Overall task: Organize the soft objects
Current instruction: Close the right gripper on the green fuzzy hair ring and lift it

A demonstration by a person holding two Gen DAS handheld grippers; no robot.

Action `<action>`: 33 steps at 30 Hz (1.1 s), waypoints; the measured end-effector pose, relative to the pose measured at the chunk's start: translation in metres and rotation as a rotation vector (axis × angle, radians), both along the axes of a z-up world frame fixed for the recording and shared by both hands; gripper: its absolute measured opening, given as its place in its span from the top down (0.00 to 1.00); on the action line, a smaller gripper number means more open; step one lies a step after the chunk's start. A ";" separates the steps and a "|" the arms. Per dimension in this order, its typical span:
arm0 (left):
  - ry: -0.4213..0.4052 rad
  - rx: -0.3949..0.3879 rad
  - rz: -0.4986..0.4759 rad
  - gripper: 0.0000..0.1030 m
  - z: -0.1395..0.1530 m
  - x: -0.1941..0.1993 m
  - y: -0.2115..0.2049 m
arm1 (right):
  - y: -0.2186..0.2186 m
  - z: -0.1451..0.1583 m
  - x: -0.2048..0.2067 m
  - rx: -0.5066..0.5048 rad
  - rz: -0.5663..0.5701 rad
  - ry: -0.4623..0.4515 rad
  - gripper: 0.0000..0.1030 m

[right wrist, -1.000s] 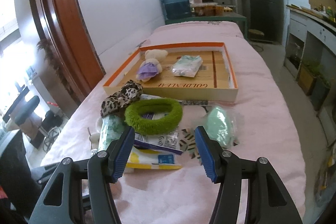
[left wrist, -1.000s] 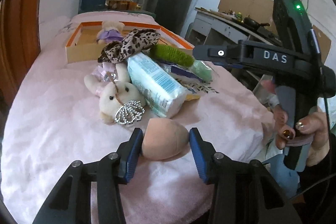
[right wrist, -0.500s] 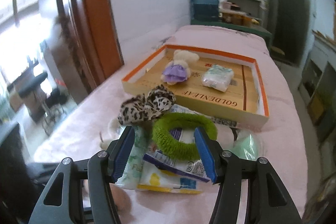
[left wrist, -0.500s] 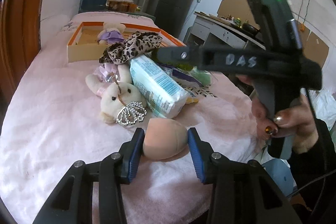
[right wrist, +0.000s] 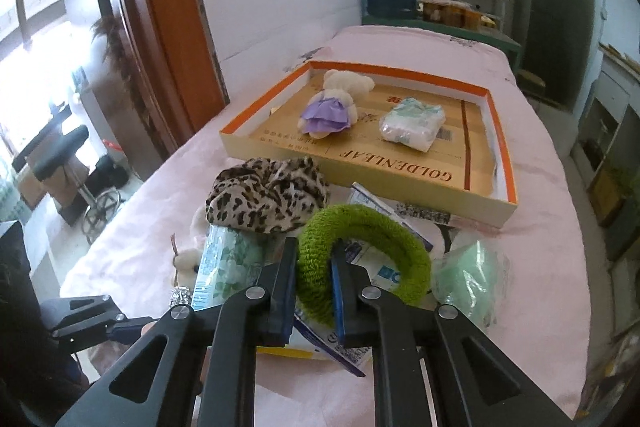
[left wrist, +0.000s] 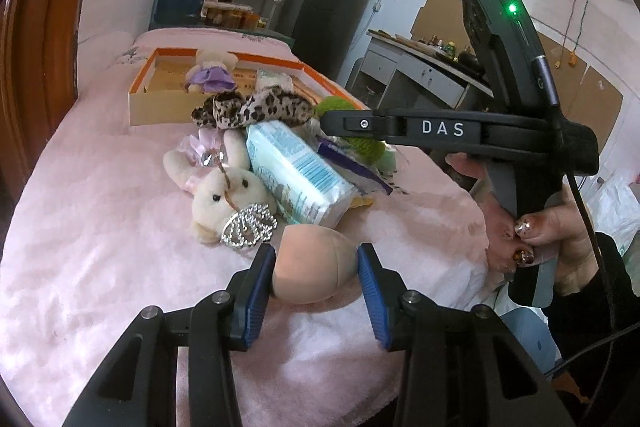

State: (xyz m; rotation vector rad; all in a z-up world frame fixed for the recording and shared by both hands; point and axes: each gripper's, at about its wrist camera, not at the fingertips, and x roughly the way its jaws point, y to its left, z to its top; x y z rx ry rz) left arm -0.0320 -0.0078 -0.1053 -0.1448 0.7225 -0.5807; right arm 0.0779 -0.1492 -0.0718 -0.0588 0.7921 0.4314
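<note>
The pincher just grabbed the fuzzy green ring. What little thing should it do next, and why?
Probably lift it straight up a little. The right gripper has just closed its jaws on the near side of the fuzzy green fabric ring, which lies on top of plastic packets. Raising it first should free it before carrying it to the orange-rimmed cardboard tray.

Right gripper (right wrist: pixel 313 277) fingers just closed on green scrunchie (right wrist: pixel 362 259)

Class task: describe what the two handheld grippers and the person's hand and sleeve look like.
Both grippers, left gripper and right gripper, are black with blue ribbed pads and silver pivot screws. The right one reads "DAS" in white, shows a green light and trails a black cable. The hand has glittery painted nails and a black sleeve.
</note>
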 end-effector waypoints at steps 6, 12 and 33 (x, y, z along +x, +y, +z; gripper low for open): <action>-0.035 -0.009 -0.002 0.59 0.013 -0.006 0.000 | -0.005 0.016 -0.010 0.021 -0.015 -0.038 0.86; -0.077 -0.010 0.004 0.59 0.031 -0.004 0.003 | -0.009 0.035 -0.019 0.032 -0.017 -0.082 0.86; -0.134 -0.003 0.129 0.59 0.069 0.029 0.019 | -0.019 0.063 -0.026 0.086 -0.021 -0.155 0.86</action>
